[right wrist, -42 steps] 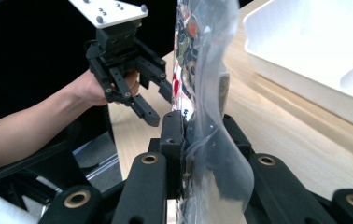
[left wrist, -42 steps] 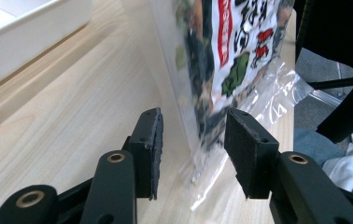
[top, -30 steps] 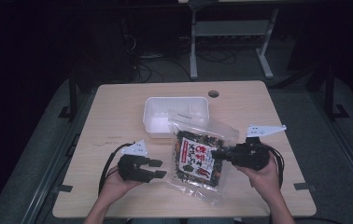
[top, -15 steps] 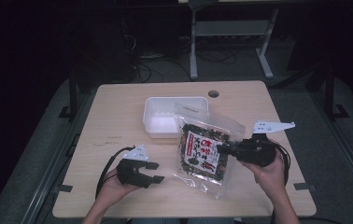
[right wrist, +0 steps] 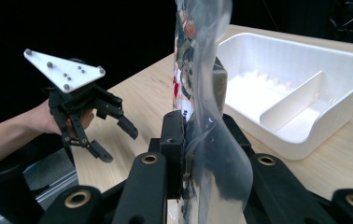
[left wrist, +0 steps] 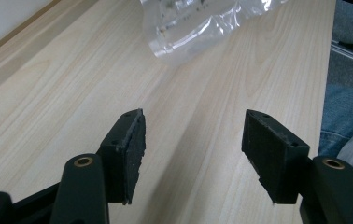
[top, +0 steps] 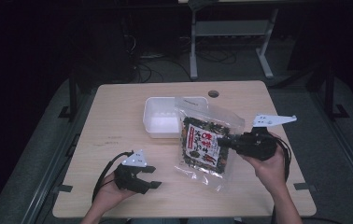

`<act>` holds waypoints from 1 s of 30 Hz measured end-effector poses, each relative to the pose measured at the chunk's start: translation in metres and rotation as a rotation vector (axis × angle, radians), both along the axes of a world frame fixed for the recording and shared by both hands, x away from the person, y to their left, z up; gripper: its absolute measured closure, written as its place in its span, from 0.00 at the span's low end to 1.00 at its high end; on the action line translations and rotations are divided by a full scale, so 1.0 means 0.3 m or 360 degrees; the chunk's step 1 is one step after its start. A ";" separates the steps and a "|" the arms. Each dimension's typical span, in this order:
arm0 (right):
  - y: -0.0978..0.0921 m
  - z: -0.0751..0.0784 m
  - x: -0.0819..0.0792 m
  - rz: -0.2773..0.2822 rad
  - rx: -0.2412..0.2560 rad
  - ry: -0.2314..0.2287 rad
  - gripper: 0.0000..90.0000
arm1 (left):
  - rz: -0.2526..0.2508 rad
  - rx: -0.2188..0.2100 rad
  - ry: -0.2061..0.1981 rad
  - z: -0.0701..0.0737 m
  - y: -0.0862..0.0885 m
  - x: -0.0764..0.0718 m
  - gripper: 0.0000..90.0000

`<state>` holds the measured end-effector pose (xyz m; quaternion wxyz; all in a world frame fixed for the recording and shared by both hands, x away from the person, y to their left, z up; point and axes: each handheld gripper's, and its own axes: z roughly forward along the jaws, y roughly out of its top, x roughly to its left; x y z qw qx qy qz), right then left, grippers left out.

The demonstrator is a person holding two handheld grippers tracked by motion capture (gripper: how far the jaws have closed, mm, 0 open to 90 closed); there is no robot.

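A clear plastic snack bag (top: 206,142) with a red, white and dark label hangs lifted over the table's middle, its lower edge near the wood. My right gripper (top: 226,141) is shut on the bag's right edge; in the right gripper view the bag (right wrist: 198,107) stands upright between the closed jaws. My left gripper (top: 152,176) rests low at the front left, open, with nothing between its pads (left wrist: 135,142). The bag's bottom corner (left wrist: 188,28) shows ahead of it. The left gripper (right wrist: 114,135) also appears in the right gripper view.
A white divided tray (top: 158,122) sits behind the bag at the table's centre, seen close as the tray (right wrist: 305,88) in the right gripper view. The wooden table (top: 118,112) has a cable hole (top: 213,93) at its far edge. A metal stand (top: 230,28) is beyond.
The right gripper has lifted the bag and carried it up and toward the tray, tilting it upright. The left gripper has drawn back toward the front left, away from the bag.
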<state>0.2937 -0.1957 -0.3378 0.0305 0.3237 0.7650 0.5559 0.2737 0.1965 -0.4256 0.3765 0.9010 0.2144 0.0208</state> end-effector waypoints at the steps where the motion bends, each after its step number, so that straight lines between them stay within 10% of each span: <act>1: 0.001 0.005 0.002 -0.0003 -0.0006 -0.0007 0.84 | 0.0004 -0.0005 0.0001 0.001 0.001 0.001 0.43; 30: 0.072 0.156 0.110 -0.0057 -0.0072 -0.0142 0.84 | 0.0064 -0.0036 0.0017 -0.006 0.036 0.012 0.31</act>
